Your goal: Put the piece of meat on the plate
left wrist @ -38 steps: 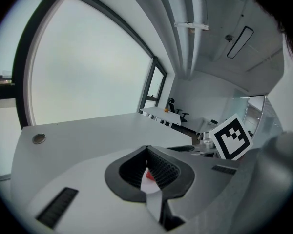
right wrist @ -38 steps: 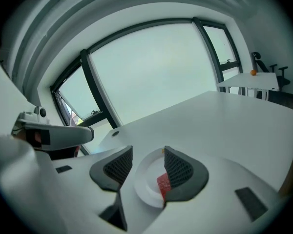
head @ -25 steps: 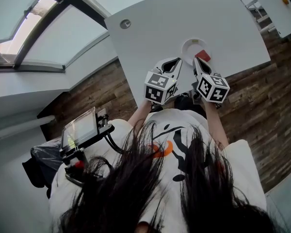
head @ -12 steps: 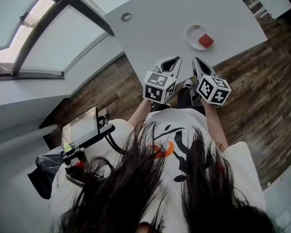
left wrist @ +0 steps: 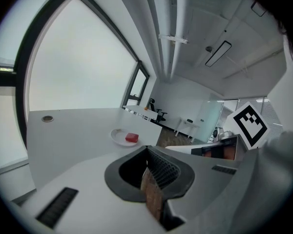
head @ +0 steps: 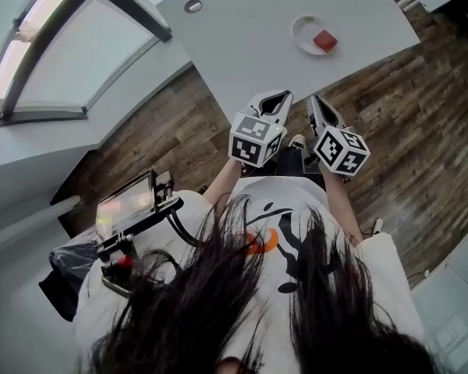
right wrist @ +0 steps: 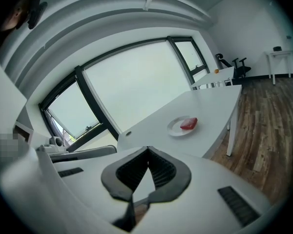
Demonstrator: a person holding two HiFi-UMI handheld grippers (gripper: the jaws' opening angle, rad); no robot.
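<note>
Head view, from the left: a small lit screen [head: 127, 206] on a bracket sits at the person's left side, above the wood floor [head: 164, 131]. Next comes the left tool [head: 279, 98], jaws pressed together with nothing between them, its marker cube [head: 256, 139] printed in black-and-white squares. Just beside it is the right tool [head: 315, 104], likewise closed and empty. Both hang over the floor, well apart from the white table [head: 242, 37]. On the table the red piece of meat [head: 324, 40] lies on the white plate [head: 300, 28].
</note>
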